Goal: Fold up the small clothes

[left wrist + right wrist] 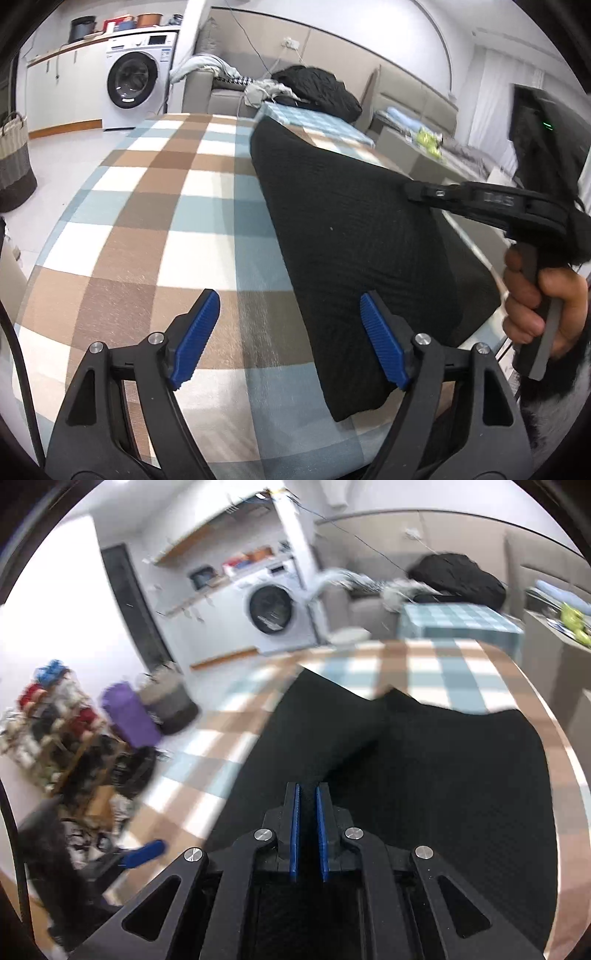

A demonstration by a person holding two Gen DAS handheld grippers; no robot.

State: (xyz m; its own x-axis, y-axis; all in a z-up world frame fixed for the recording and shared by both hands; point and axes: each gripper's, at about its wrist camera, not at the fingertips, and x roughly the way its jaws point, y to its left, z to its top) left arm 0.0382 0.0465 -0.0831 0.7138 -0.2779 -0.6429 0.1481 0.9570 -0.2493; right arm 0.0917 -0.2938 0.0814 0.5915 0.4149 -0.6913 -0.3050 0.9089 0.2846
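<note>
Right wrist view: your right tool [307, 794] pinches the black textured knit garment [424, 768], lifting its edge off the checked-cloth bench [461, 664] to fold it over; your left tool [288, 328] waits, spread, beside it.

Left tongs [288, 338] spread wide, right tongs [307, 794] pinched together, hand [543, 299] gripping handle

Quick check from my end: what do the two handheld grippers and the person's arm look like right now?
Both the left gripper and the right gripper have black angular linkage arms with silver pivot screws and ribbed blue finger pads. In the left wrist view, the right gripper has a grey pistol handle and a small green light on its black body. The hand emerges from a black fuzzy sleeve.
</note>
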